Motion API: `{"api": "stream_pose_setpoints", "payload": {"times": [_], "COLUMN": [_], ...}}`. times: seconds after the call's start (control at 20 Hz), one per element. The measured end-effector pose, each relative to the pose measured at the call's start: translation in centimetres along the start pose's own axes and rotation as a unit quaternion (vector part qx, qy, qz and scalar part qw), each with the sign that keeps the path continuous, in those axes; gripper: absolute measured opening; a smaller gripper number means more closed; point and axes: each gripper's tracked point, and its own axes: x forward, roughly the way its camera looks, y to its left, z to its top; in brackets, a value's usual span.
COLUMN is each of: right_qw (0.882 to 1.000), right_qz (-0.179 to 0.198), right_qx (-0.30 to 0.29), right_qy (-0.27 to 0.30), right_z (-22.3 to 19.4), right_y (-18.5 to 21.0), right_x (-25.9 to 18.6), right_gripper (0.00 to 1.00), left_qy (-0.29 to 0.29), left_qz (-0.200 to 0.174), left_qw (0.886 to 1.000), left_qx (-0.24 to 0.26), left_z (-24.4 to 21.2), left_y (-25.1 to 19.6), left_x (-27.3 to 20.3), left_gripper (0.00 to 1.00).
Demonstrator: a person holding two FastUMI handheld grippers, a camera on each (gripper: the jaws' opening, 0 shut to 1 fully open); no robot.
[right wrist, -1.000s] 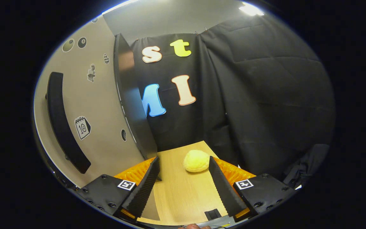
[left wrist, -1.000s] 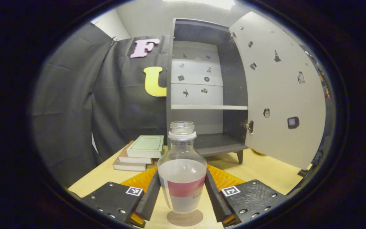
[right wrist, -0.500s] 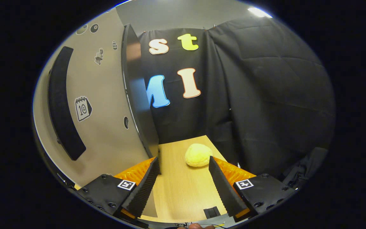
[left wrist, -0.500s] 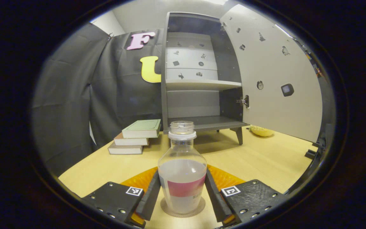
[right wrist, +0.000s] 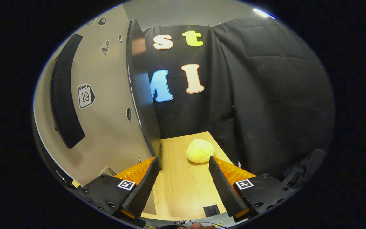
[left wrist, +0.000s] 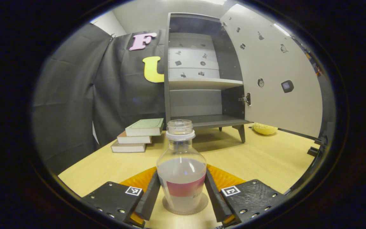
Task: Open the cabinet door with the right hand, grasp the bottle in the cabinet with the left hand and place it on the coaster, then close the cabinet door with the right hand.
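A: Left tool (left wrist: pixel 181 197) pinches our bottle (left wrist: pixel 181 178), sitting on the coaster (left wrist: pixel 185 208). Right tool (right wrist: pixel 183 181) spread, empty, beside the open door (right wrist: pixel 106 105).

B: Uncapped; we could tip it releasing.

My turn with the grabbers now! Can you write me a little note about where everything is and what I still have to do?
Left gripper: fingers on both sides of the bottle, which stands on the round coaster on the table.
Right gripper: open, holding nothing, beside the cabinet door, near its black handle.
Cabinet: door swung wide open, shelves bare.
Done: door opened, bottle brought out to the coaster.
Left: let go of the bottle, pull the left gripper back, then push the door shut with the right one.
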Motion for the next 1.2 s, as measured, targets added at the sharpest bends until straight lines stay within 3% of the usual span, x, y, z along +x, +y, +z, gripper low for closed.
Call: {"api": "stream_pose_setpoints", "payload": {"times": [0.05, 0.3, 0.65, 0.9, 1.05, 1.2], "right_qw": [1.0, 1.0, 1.0, 0.999, 0.999, 0.998], "right_qz": [-0.003, -0.01, -0.014, -0.014, -0.009, 0.003], "right_qx": [0.002, 0.004, -0.011, 0.024, 0.025, 0.02], "right_qy": [-0.001, 0.002, 0.004, -0.018, -0.042, -0.06], "right_z": [0.1, 0.1, 1.3, 3.4, 5.2, 7.0], "right_y": [-0.2, -0.5, 0.2, 0.9, 0.9, 1.1], "right_x": [0.0, -0.1, -1.3, -2.9, -3.5, -3.7], "right_gripper": [0.98, 0.98, 0.98, 0.98, 0.98, 0.98], "left_qy": [0.003, -0.007, -0.017, -0.038, -0.044, -0.022], "left_qz": [0.001, 0.031, -0.001, 0.0, 0.05, 0.066], "left_qw": [1.0, 0.999, 1.0, 0.999, 0.998, 0.997], "left_qx": [-0.001, 0.011, -0.002, -0.003, 0.002, -0.046], "left_z": [0.0, 2.1, 8.0, 14.7, 19.4, 22.1], "left_y": [0.1, 1.3, -0.1, 0.6, 3.0, 3.5], "left_x": [0.1, -0.1, -1.4, -4.1, -6.3, -8.0], "left_gripper": [0.72, 0.84, 0.84, 0.82, 0.81, 0.82]}}
